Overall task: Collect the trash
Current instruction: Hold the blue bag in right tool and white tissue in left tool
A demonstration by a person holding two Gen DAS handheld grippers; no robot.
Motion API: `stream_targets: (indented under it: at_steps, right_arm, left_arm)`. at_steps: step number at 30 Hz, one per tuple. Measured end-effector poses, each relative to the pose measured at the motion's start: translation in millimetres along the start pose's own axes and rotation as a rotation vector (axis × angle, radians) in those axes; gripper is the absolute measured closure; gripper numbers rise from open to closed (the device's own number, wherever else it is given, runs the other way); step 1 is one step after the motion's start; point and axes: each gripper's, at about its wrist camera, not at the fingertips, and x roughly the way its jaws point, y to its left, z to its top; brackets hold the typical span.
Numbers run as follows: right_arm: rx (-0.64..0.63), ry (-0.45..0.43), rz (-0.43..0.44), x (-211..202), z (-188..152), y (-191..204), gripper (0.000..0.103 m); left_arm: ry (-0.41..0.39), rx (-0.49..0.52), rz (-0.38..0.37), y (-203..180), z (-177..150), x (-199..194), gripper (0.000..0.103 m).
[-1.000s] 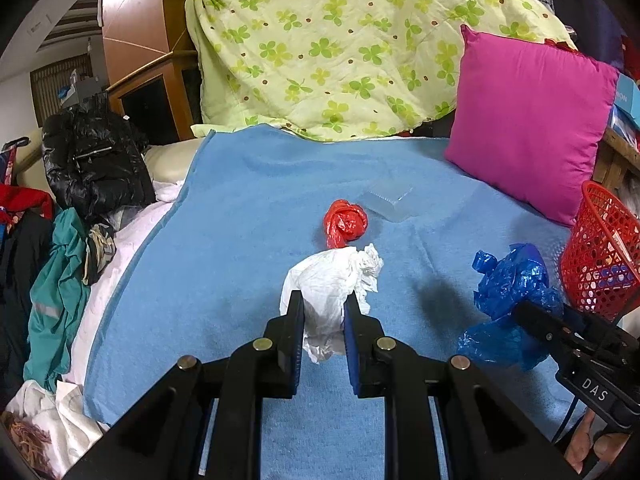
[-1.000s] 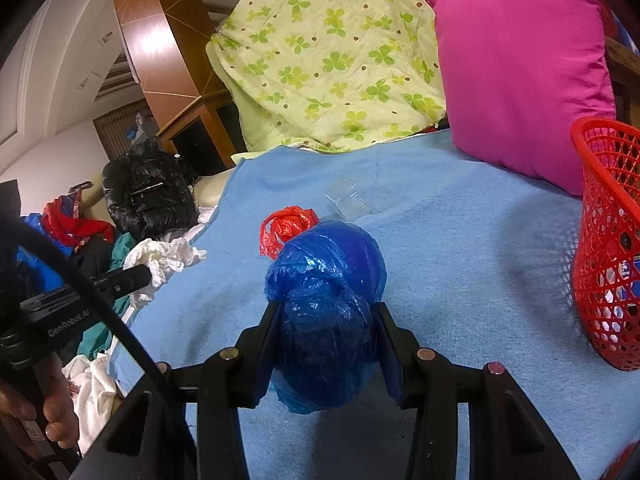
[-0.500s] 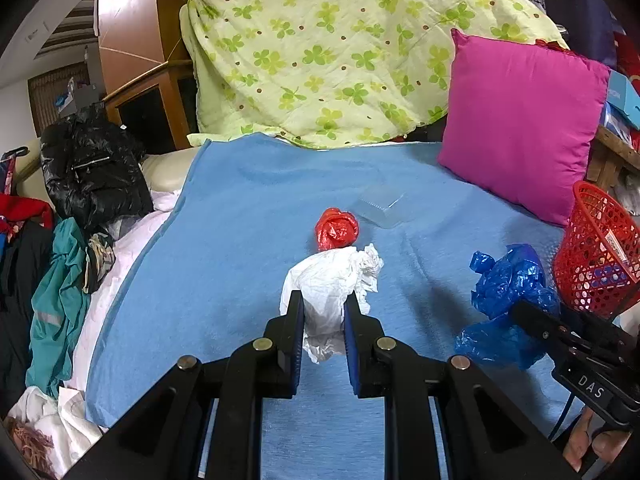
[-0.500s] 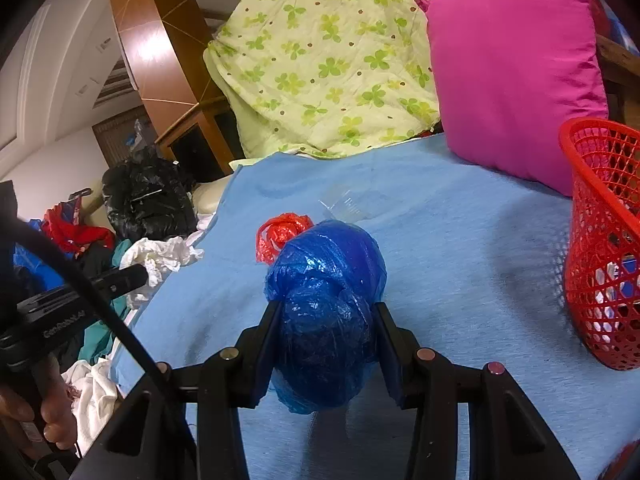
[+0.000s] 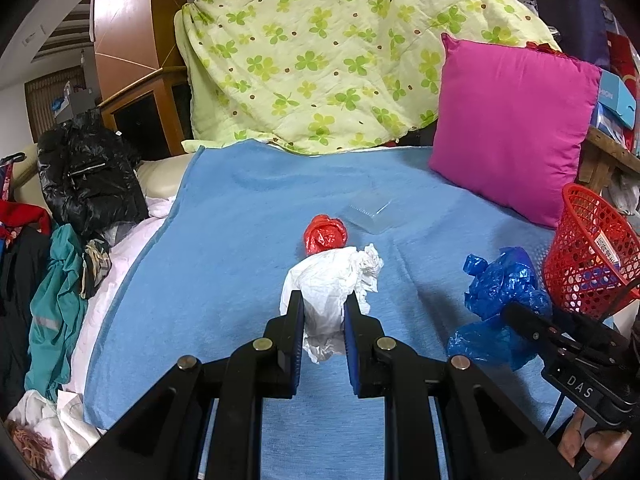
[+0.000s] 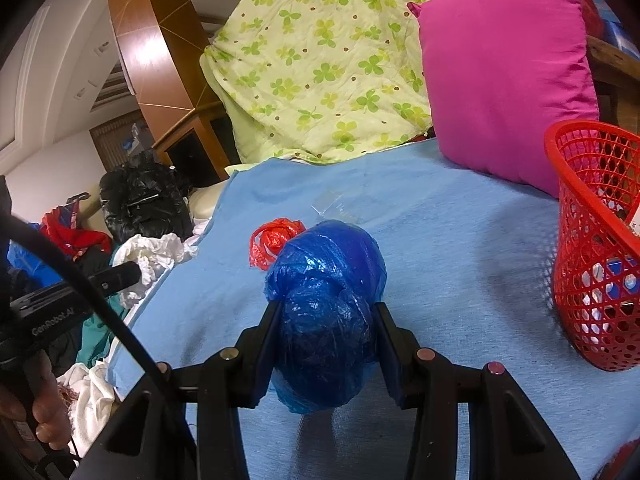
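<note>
My left gripper is shut on a crumpled white paper wad, held above the blue blanket. My right gripper is shut on a blue plastic bag; the bag also shows in the left wrist view. A red plastic bag lies on the blanket past the wad, also seen in the right wrist view. A clear plastic box lies beyond it. A red mesh basket stands at the right, with trash inside.
A magenta pillow leans at the back right. A green clover-print quilt is piled at the back. A black jacket and clothes hang off the left edge of the bed.
Both grippers have lifted and pulled back a little with their loads. In the right wrist view the basket has come nearer.
</note>
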Motion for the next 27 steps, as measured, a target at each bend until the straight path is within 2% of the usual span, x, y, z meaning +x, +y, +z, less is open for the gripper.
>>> stream_targets:
  at_steps: [27]
  right_arm:
    - [0.013, -0.02, -0.007, -7.9, -4.7, -3.1, 0.055]
  left_arm:
    - [0.007, 0.02, -0.015, -10.0, 2.4, 0.6, 0.084]
